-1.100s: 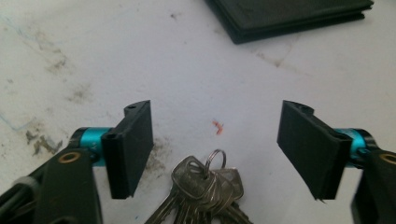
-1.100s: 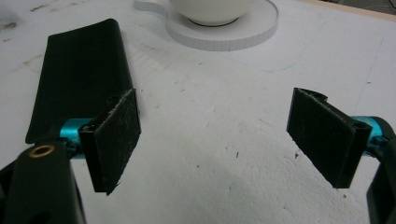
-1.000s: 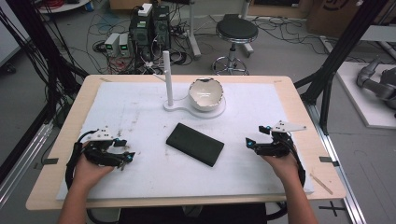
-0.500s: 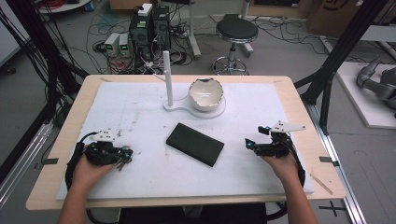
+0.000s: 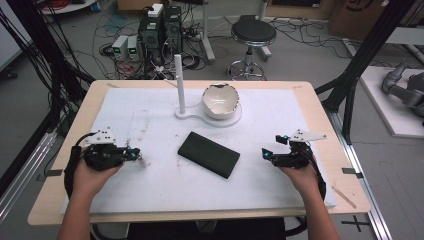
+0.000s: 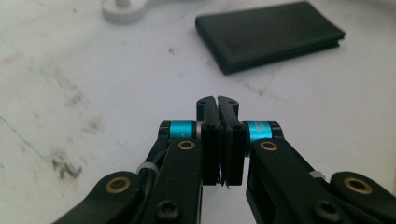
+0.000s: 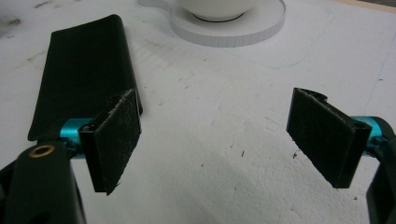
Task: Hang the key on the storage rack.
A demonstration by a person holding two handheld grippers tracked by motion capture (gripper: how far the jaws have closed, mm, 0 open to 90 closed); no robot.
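A flat black case [image 5: 209, 154] lies in the middle of the white foam mat [image 5: 150, 115], between both hands. My left gripper [image 5: 139, 159] hovers at the mat's left, pointing toward the case [image 6: 271, 35]; its pads [image 6: 208, 112] are pressed together with nothing between them, so it is shut. My right gripper [image 5: 266, 154] rests at the mat's right, open, with bare mat between its wide-set pads [image 7: 116, 140]. From the right gripper view, the case [image 7: 81, 70] lies ahead and to the left.
A white bowl [image 5: 220, 100] sits on a white stand base [image 5: 235, 119] with an upright post [image 5: 179, 82] at the back centre. The base's edge [image 6: 123, 11] appears in the left gripper view. Beyond the wooden table [image 5: 320, 110] are a stool, cables and computers.
The left gripper's jaws have come together and the left hand has lifted slightly. The right hand and the case have not moved.
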